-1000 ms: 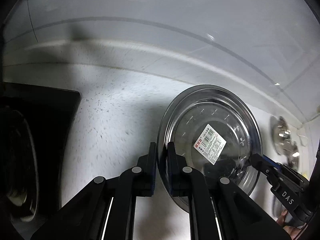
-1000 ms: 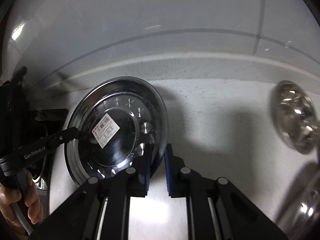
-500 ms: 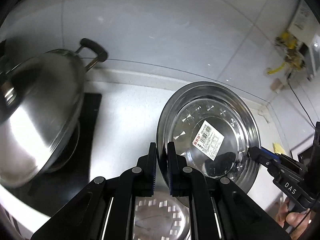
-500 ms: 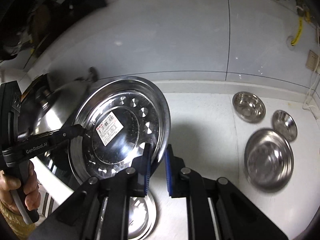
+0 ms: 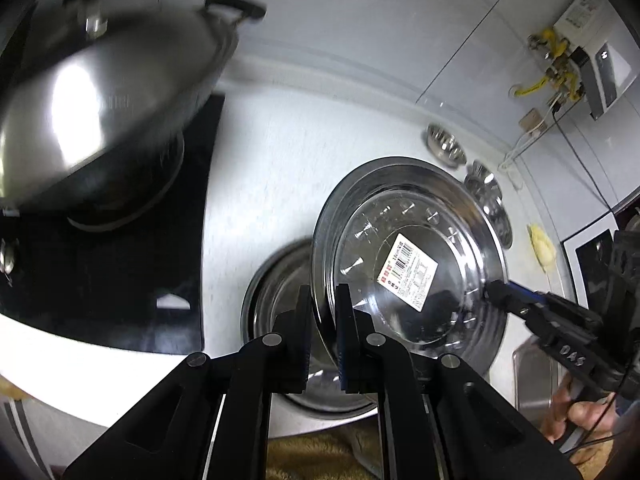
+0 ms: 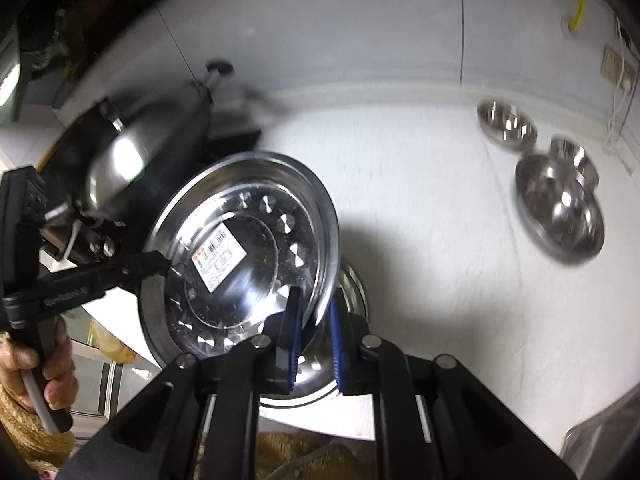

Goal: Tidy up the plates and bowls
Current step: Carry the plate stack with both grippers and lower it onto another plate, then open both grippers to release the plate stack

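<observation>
**Steel plate clamped at opposite rim points above a second plate**

The held plate (image 5: 408, 264) is round, polished stainless steel, with a broad flat rim, a shallow well ringed by stamped wedge marks, and a white barcode label (image 5: 408, 276) stuck near its centre. It is tilted and raised off the white speckled countertop (image 5: 272, 168).

The left gripper (image 5: 323, 332) is closed on the plate's rim, blue-edged pads pressing either face. The right gripper (image 6: 314, 336) is likewise clamped on the rim at the opposite side. Each gripper has matte black fingers with round pivot pins. The left wrist view shows the person's right hand (image 5: 576, 412) on the right tool's handle.

Directly beneath, a second steel plate (image 5: 280, 280) lies flat on the countertop near its front edge, partly covered by the held plate and the grippers.

Surroundings:
- A domed steel wok lid (image 5: 100, 112) with a knob sits over a wok on a black glass hob (image 5: 120, 288), left of the plates.
- Three steel bowls stand well apart to the right near the wall: a large bowl (image 6: 560, 212), with a small bowl (image 6: 574, 158) just behind it, and a medium bowl (image 6: 506, 124).
- The wall is glossy white tile (image 6: 360, 32).
</observation>
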Tool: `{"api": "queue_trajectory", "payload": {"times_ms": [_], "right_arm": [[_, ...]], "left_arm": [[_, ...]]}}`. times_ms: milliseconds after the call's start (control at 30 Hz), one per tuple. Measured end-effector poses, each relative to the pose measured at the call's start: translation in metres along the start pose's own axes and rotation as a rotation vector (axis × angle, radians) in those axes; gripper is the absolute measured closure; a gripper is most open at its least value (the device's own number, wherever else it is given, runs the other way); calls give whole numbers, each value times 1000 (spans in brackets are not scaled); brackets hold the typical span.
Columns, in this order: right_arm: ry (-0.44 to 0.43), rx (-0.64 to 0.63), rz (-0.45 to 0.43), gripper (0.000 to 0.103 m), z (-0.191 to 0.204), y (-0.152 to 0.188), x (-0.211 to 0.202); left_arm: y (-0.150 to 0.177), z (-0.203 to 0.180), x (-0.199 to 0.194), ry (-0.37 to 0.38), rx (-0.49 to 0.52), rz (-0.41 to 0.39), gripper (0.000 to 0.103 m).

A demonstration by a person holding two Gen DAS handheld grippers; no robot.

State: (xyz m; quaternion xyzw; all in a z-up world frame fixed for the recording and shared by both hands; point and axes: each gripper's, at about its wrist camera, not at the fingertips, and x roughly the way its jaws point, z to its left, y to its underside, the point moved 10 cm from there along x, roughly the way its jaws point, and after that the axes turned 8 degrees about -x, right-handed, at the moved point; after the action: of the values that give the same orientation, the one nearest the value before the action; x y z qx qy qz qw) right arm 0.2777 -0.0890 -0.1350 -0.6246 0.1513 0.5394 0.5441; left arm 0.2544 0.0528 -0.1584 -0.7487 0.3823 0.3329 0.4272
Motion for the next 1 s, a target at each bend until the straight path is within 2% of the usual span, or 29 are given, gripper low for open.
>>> {"api": "queue_trajectory", "payload": {"times_ms": [200, 400, 700, 1000], "right_arm": [[4, 27, 118, 91, -2, 41, 52], [-13, 29, 183, 91, -5, 58, 83], [-13, 21, 216, 91, -10, 68, 103], [-13, -5, 218, 90, -14, 68, 101]], "left_arm": [[26, 25, 35, -55, -11, 71, 96], [48, 47, 66, -105, -42, 126, 96], [55, 49, 81, -175, -5, 113, 95], [54, 52, 77, -195, -32, 99, 95]]}}
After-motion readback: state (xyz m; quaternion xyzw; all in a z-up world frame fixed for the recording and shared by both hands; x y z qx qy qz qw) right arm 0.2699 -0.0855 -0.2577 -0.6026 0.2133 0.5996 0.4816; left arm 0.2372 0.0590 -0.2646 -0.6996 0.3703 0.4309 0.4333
